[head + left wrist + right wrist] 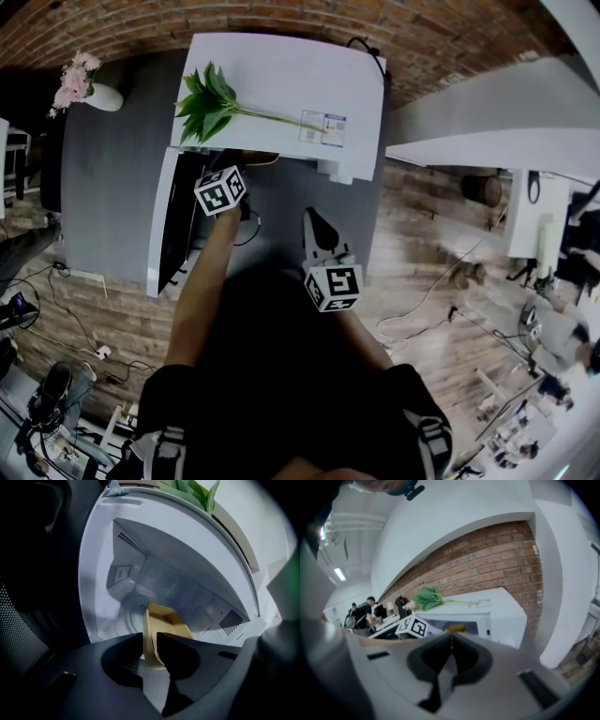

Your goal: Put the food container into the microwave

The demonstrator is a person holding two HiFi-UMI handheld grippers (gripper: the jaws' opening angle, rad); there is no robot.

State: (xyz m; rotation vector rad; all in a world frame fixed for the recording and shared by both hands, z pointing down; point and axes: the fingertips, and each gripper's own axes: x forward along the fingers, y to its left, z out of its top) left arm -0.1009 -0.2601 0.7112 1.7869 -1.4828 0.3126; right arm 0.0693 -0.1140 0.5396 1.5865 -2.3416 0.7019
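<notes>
The white microwave (281,84) stands on a grey table (112,187) with its dark door (173,225) swung open to the left. My left gripper (223,192) reaches into the cavity (140,578). In the left gripper view it (149,638) is shut on the rim of the beige food container (166,618), which sits low inside, over the turntable area. My right gripper (313,221) hangs in front of the microwave (492,616), to the right of the opening. It (451,638) is shut with nothing in it. A yellow bit of the container (457,628) shows in the opening.
A green leafy stem (211,103) lies on top of the microwave. A white vase of pink flowers (82,86) stands at the table's far left, against the brick wall (441,37). Cables and gear (56,394) litter the wooden floor. People (365,611) stand far back.
</notes>
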